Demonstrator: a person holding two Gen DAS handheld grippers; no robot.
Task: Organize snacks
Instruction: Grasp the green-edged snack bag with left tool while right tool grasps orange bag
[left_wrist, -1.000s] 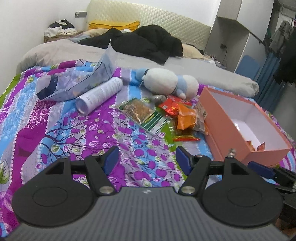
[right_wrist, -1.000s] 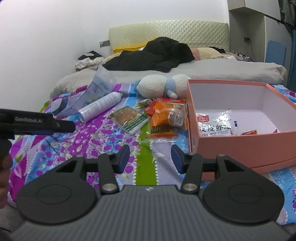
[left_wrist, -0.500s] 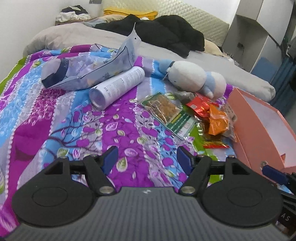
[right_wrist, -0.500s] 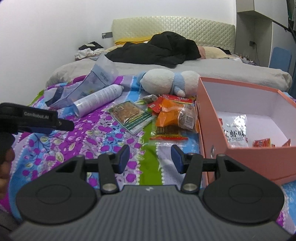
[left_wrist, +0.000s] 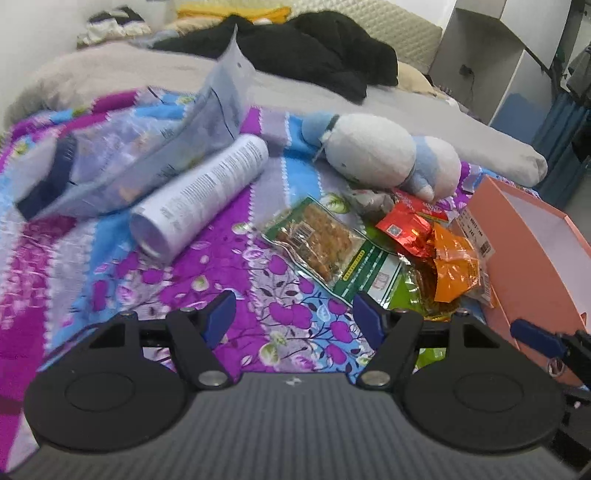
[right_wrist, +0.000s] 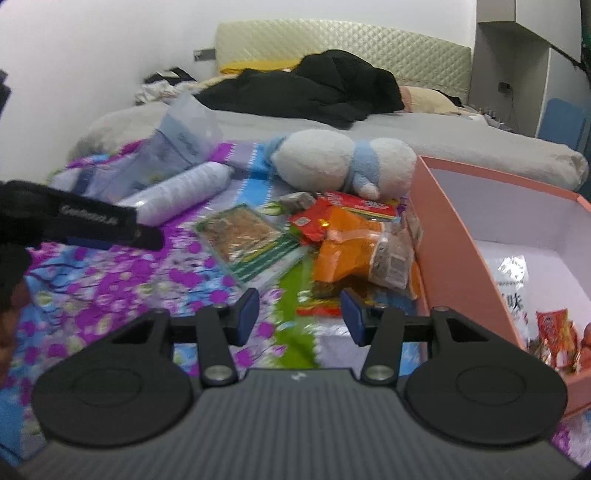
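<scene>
On the bed's flowered quilt (left_wrist: 155, 280) the snack pile (right_wrist: 351, 243) lies just beside the pink box (right_wrist: 450, 236). I keep both the left hand-held gripper (left_wrist: 294, 319) and the right hand-held gripper (right_wrist: 299, 314) open and empty. I should take one packet from its edge, not the heap.

pink box (right_wrist: 448, 236): right side cut off | pouch (left_wrist: 147, 147): print blurred

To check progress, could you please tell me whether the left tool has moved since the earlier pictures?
Yes: the left tool has moved closer to the green packet.
</scene>
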